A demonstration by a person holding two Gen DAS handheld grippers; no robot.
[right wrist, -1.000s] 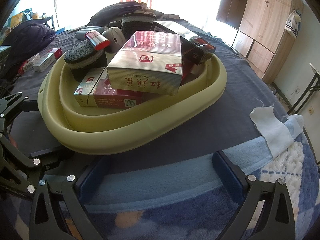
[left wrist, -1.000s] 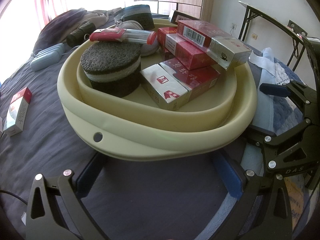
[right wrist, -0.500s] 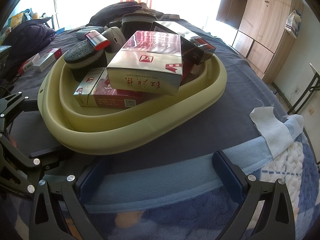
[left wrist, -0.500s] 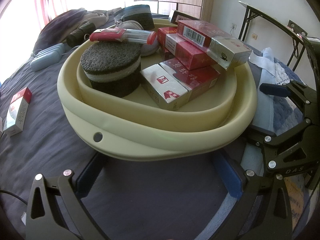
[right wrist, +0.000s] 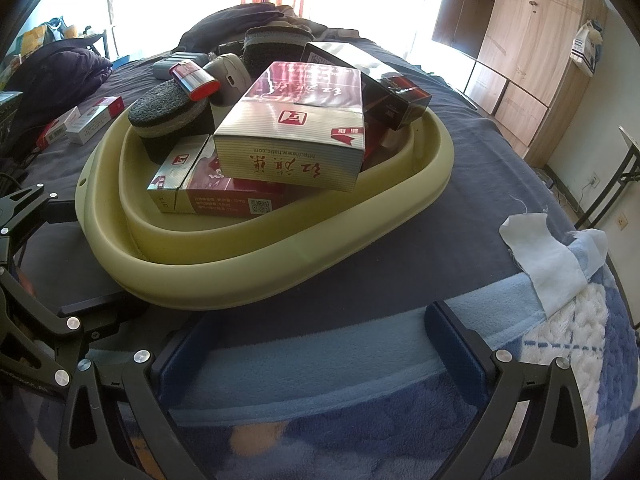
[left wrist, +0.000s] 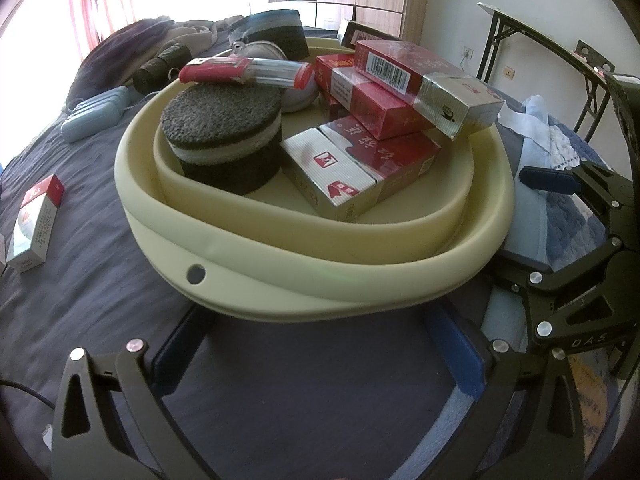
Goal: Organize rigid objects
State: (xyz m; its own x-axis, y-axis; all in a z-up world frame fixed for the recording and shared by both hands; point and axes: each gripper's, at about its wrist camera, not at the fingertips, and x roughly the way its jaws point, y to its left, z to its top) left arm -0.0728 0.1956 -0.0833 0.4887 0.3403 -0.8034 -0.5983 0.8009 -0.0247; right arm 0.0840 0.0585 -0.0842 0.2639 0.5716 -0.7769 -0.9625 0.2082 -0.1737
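Both grippers, left gripper and right gripper, gape empty just before the basin. Loose carton lies well left of basin: light, stiff; pinch across narrow faces.

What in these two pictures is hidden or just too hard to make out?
- Basin floor, both views: mostly covered by the cartons and the sponge.
- Lowest carton, right wrist view: its top is hidden under the big carton.
- Window area, both views: washed out by glare.
- Small pack on the bed, left wrist view: print too small to read.
- Left gripper and right gripper: bodies cut off by the bottom edge.
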